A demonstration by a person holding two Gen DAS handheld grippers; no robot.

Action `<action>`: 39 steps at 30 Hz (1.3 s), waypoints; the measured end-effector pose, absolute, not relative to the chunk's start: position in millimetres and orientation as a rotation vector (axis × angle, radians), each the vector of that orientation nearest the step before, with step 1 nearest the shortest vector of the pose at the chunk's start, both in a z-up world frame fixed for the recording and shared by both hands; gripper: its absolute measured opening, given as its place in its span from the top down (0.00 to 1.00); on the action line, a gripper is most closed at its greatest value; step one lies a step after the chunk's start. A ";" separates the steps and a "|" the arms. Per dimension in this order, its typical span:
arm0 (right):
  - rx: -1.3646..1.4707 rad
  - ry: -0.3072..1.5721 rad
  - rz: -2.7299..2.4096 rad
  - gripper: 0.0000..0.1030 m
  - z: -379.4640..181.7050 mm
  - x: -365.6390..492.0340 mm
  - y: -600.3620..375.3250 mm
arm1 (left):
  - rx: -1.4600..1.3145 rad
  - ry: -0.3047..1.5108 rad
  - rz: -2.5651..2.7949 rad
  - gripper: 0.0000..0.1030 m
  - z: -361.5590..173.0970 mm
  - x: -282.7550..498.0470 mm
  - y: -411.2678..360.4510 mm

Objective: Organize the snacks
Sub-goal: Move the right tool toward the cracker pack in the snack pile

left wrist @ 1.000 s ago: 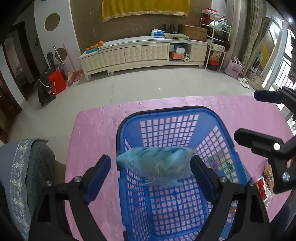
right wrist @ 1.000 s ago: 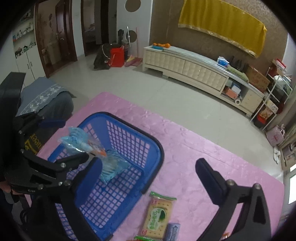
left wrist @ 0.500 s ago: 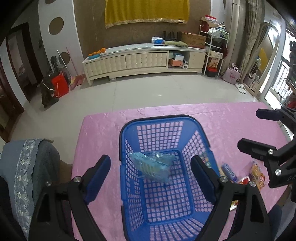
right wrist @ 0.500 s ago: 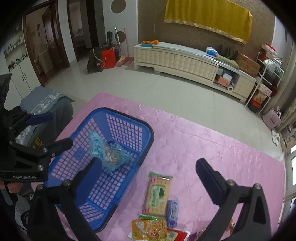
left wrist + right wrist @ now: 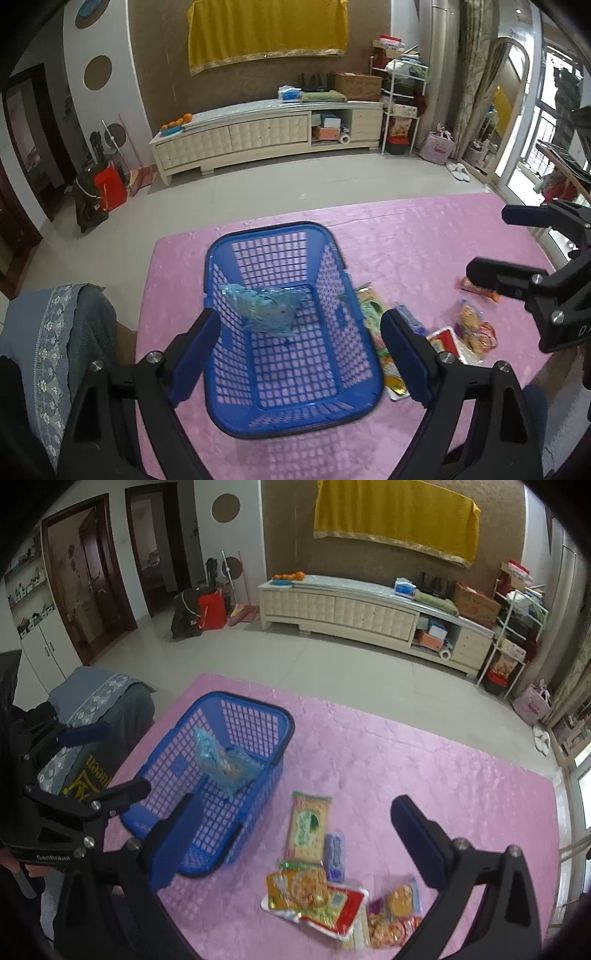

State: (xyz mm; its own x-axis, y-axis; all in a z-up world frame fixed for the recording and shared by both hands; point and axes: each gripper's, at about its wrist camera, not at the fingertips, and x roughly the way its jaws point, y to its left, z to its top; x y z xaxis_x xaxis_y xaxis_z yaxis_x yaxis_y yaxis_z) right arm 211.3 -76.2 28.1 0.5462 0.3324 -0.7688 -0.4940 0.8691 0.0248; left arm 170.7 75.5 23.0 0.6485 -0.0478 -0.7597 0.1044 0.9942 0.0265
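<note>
With my left hand-held gripper [image 5: 301,350] spread wide and holding nothing above the blue basket [image 5: 291,410], and my right hand-held gripper [image 5: 295,838] just as wide and empty over the loose snacks [image 5: 314,893] on the pink worktop [image 5: 424,768], I judge one packing step done, since the pale blue bag [image 5: 266,306] leans inside the basket against its left wall. Next I must reach for a packet beside the basket, perhaps the green-printed cracker pack [image 5: 308,825], close squarely across it and carry it in. The packet print is too blurred to read; only "GenRobot" shows on the left one's body in the right wrist view.
</note>
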 end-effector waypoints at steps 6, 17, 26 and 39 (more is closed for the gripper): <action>-0.193 0.860 0.469 0.01 27.2 182.9 -105.0 | 0.056 0.845 -0.122 0.16 29.7 151.8 52.3; -0.148 0.904 0.402 0.01 -1.6 157.1 -164.7 | 0.119 0.869 -0.214 0.16 6.3 130.4 -10.6; -0.120 0.953 0.359 0.01 -40.1 143.3 -204.7 | 0.158 0.929 -0.282 0.16 -37.6 118.8 -52.0; -0.154 1.005 0.284 0.01 -108.9 124.3 -230.4 | 0.290 0.959 -0.380 0.16 -108.6 110.7 -92.9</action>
State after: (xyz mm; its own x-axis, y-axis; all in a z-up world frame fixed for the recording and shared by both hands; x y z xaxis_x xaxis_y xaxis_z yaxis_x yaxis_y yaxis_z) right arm 124.3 -230.4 -108.9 0.5035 0.1641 -0.8483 -0.3048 0.9524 0.0033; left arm 110.7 -92.9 -108.6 0.5169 -0.1849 -0.8358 0.4371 0.8965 0.0720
